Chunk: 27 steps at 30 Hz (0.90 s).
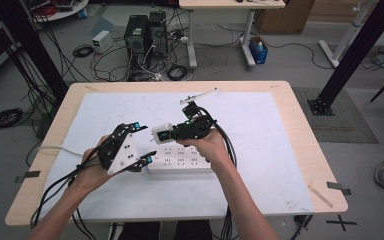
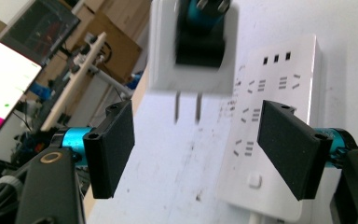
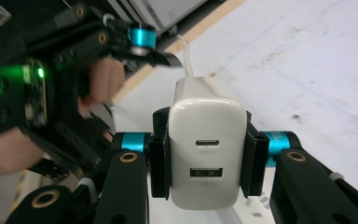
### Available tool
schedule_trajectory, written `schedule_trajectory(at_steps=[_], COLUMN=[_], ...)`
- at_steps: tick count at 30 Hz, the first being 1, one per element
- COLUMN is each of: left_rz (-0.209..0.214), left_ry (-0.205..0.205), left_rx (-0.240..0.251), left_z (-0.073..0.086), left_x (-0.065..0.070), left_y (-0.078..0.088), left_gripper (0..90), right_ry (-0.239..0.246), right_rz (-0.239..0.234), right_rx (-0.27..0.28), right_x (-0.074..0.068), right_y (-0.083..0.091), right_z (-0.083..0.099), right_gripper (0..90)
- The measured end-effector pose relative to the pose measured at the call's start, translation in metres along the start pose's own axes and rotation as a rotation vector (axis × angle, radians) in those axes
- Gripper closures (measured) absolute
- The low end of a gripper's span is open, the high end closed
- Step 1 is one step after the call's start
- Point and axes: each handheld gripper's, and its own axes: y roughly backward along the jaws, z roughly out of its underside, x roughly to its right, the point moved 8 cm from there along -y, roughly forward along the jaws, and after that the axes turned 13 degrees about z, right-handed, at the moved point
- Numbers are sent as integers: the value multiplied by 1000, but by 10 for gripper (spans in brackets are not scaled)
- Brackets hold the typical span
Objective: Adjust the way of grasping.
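Observation:
A white USB charger [image 3: 205,121] with two ports sits clamped between the pads of my right gripper [image 3: 207,156]. In the high view that right gripper [image 1: 166,133] holds the charger [image 1: 157,134] above the left end of a white power strip [image 1: 180,161] lying on the mat. In the left gripper view the charger [image 2: 163,60] hangs with its two prongs pointing down beside the strip [image 2: 279,93]. My left gripper [image 2: 196,144] stands open with nothing between its jaws. It hovers at the strip's left end [image 1: 145,142].
A white mat [image 1: 260,140] covers the wooden table [image 1: 305,150]. A thin metal piece [image 1: 198,96] lies at the mat's far edge and a wooden stick [image 1: 320,196] near the right front corner. Computer towers [image 1: 145,32] and cables sit on the floor behind.

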Motion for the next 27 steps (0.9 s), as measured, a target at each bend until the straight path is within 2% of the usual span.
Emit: schedule_trajectory(at_steps=[2,3,4,5,6,7,8,10,11,12,13,14,15,16,18,20,21,22,24,27], left_rz=[40,75,111,149,188,228,255,307,385,385,417,437,453,483,515,527,540,540,566,583], left_ry=[47,75,101,125,142,177,201,246,301,301,317,333,342,351,365,365,359,359,380,379], left_rx=[-11,-17,-28,-45,-69,-86,-104,-133,-157,-157,-162,-184,-208,-235,-269,-282,-338,-338,-376,-399], left_z=[5,9,13,18,23,28,32,38,43,43,44,47,49,53,57,60,68,68,75,79], left_x=[-6,-9,-13,-15,-19,-23,-27,-35,-41,-41,-42,-44,-45,-45,-44,-44,-40,-40,-36,-35], left_y=[4,6,7,8,10,10,12,16,20,20,21,22,23,24,25,24,22,22,21,21], left_gripper=[239,239,237,233,233,187,187,185,148,148,139,139,117,117,117,117,117,117,117,117], right_ry=[31,31,46,89,89,124,124,163,216,216,275,275,334,334,388,388,412,412,437,482], right_rz=[50,50,70,123,123,166,166,200,242,242,289,289,333,333,375,375,383,383,370,376], right_rx=[-6,-6,-10,-31,-31,-50,-50,-72,-99,-99,-138,-138,-173,-173,-212,-212,-237,-237,-283,-346], right_x=[4,4,6,10,10,13,13,14,16,16,19,19,21,21,24,24,26,26,32,40], right_y=[9,9,12,18,18,24,24,31,37,37,42,42,46,46,51,51,53,53,53,50], right_z=[0,0,-1,0,0,0,0,-1,-1,-1,-1,-1,-1,-1,-1,-1,1,1,6,12], right_gripper=[622,622,622,622,622,622,622,622,621,621,622,622,621,621,621,621,621,621,621,621])
